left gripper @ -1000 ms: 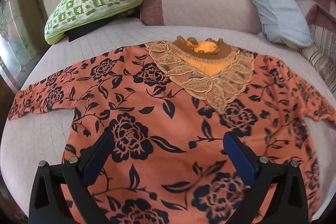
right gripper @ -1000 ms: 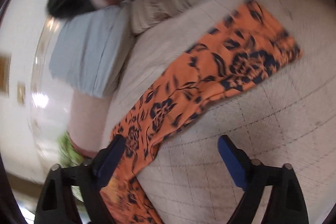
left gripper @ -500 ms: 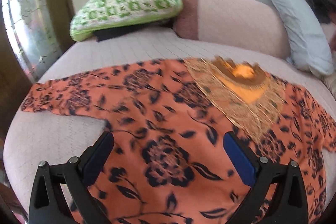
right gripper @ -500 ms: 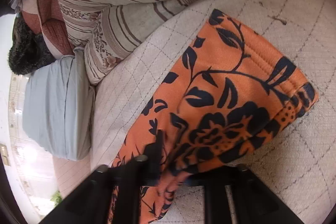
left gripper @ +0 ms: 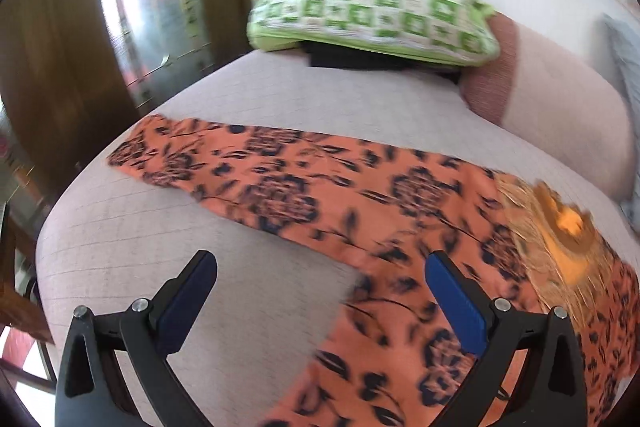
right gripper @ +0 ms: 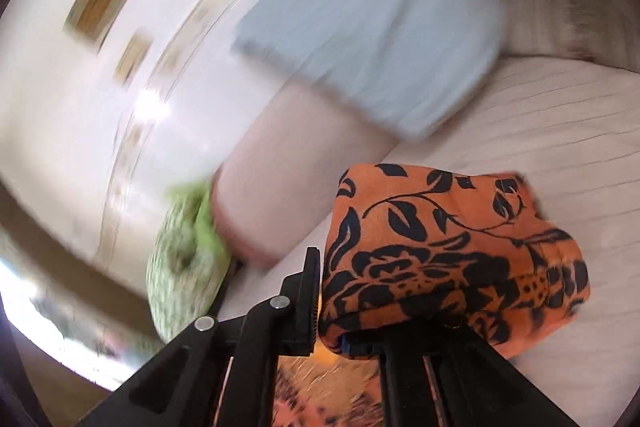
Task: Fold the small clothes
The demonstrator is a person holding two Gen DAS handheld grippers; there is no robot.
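Note:
An orange top with a black flower print [left gripper: 400, 211] lies spread on the pale quilted bed [left gripper: 160, 247]. Its left sleeve [left gripper: 192, 159] stretches toward the bed's left edge, and its lace collar [left gripper: 560, 227] is at the right. My left gripper [left gripper: 320, 287] is open and empty, hovering over the bed beside the sleeve and armpit. My right gripper [right gripper: 340, 323] is shut on the right sleeve [right gripper: 448, 251] and holds its cuff end lifted off the bed, above the collar area.
A green-and-white checked pillow [left gripper: 372, 15] lies on dark cloth at the head of the bed, beside a pink bolster [left gripper: 552, 95]. A light blue pillow [right gripper: 380, 43] and striped bedding [right gripper: 568, 7] lie at the right. A wooden frame [left gripper: 48, 67] stands left.
My left gripper has swung left from the top's body toward the left sleeve. My right gripper closed on the right sleeve, then lifted it and carried it inward over the garment.

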